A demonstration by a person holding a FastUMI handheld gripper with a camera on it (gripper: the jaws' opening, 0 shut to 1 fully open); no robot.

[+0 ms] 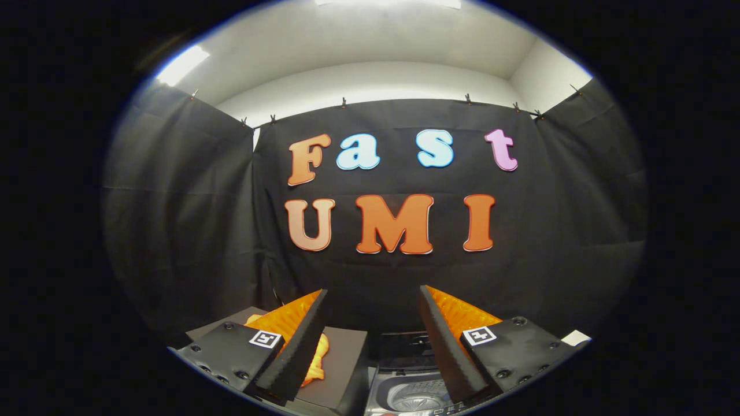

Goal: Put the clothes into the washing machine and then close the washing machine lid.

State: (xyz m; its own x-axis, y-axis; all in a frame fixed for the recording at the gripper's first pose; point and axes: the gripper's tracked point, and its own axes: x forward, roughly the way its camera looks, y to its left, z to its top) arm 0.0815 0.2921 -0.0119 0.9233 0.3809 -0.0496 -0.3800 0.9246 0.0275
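A crumpled orange cloth garment [317, 357] lies on a dark, flat-topped box-like stand [341, 358], low down and just behind the left finger, which hides most of it; only a bright bunched edge shows to the right of that finger and a small bit above its base. Between the two fingers and below them sits the grey top-loading washing machine [413, 393], its lid up and the perforated metal drum [417, 398] open to view. The machine stands just beside the stand, to the right of it, so the garment is near the drum opening but outside it.

The stand's top is plain and dark. Whether a desk carries it cannot be told. Beyond, black cloth walls [185, 219] hang on clips around the booth, with a white wall and ceiling [370, 52] above and a bright light strip high on the left.

The gripper [373, 300] hangs above all this with its fingers spread wide apart, nothing between them and touching nothing. Square black-and-white markers sit on each finger's base.
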